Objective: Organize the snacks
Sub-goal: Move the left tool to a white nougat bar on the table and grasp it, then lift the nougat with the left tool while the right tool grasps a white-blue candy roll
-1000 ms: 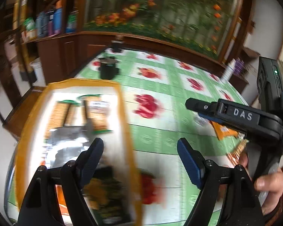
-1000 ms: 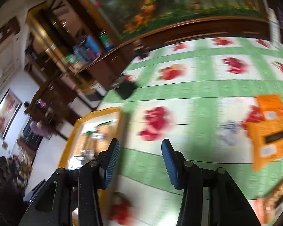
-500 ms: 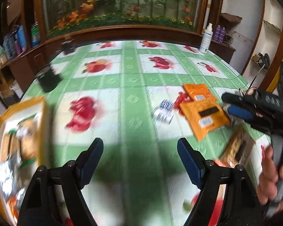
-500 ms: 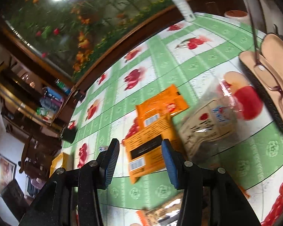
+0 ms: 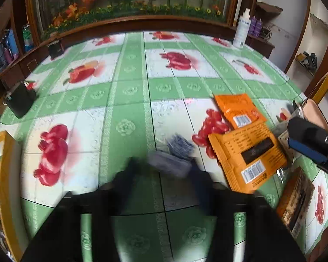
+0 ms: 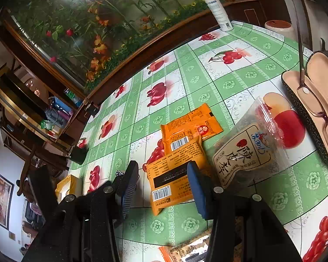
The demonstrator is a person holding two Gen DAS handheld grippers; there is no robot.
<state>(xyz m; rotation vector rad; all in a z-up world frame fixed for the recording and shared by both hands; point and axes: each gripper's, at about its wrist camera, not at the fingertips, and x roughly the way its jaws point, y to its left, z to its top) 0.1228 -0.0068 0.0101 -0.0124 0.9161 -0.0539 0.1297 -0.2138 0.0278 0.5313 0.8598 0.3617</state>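
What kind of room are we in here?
Most likely a home dining or living room: a table under a fruit-print tablecloth, a wood-framed flower mural behind it, and an open glasses case beside snack packets.

The tablecloth (image 5: 129,100) looks like glossy embossed plastic, smooth with a raised pattern. Two orange packets (image 6: 174,183) are matt foil-like plastic with crimped edges; the clear pouch (image 6: 251,152) is shiny crinkled film with a paper-like label. The right gripper (image 6: 161,183) is matt black plastic with ribbed blue pads (image 6: 129,194). The cabinet edge (image 5: 142,21) is polished dark wood
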